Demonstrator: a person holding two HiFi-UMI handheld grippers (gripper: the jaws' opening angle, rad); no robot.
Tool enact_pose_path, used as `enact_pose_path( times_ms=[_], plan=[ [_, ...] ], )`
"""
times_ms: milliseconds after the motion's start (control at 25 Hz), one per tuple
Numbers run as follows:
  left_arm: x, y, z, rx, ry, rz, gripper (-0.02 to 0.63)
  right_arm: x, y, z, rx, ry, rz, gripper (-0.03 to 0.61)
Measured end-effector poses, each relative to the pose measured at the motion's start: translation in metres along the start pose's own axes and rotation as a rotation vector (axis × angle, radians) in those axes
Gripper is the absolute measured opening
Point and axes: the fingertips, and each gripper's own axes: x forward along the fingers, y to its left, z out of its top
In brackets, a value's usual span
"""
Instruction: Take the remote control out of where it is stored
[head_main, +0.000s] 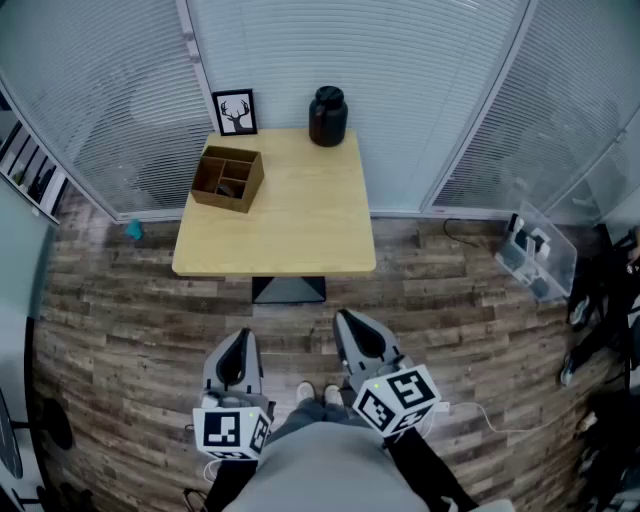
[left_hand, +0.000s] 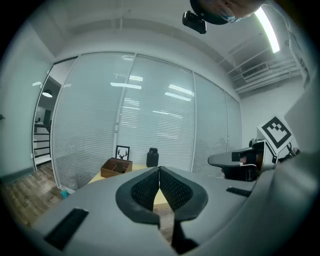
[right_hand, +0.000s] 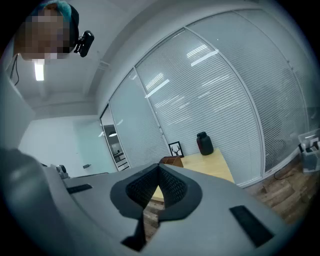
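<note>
Remote isn't clearly visible. A dark shape in one compartment of the wooden organiser (head_main: 215, 197), at the back-left of the table (head_main: 300, 230), is prob. it. Both tools sit low by the person's body, well apart from the table: left gripper (left_hand: 159, 172) pinched together w/ nothing in it, right gripper (right_hand: 159, 169) likewise closed & empty.

Likely risks: jaws not spread before reaching in would just knock the box. A tight compartment could make the organiser lift or slide w/ the remote, toward the framed deer picture (head_main: 236, 112) or black jar (head_main: 327, 116).

No legible writing, only square marker patterns on the gripper cubes.
</note>
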Motion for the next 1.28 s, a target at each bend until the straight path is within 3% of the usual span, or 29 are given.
enact_pose_path(
  times_ms=[720,1280],
  plan=[
    [0.003,0.007,0.001,0.002,0.000,0.011,0.009,0.009,-0.001,-0.003,0.006,0.014,0.000,0.005],
    [0.002,0.041,-0.001,-0.005,-0.005,0.005,0.009,0.032,0.007,-0.008,0.014,0.020,-0.036,0.006]
  ],
)
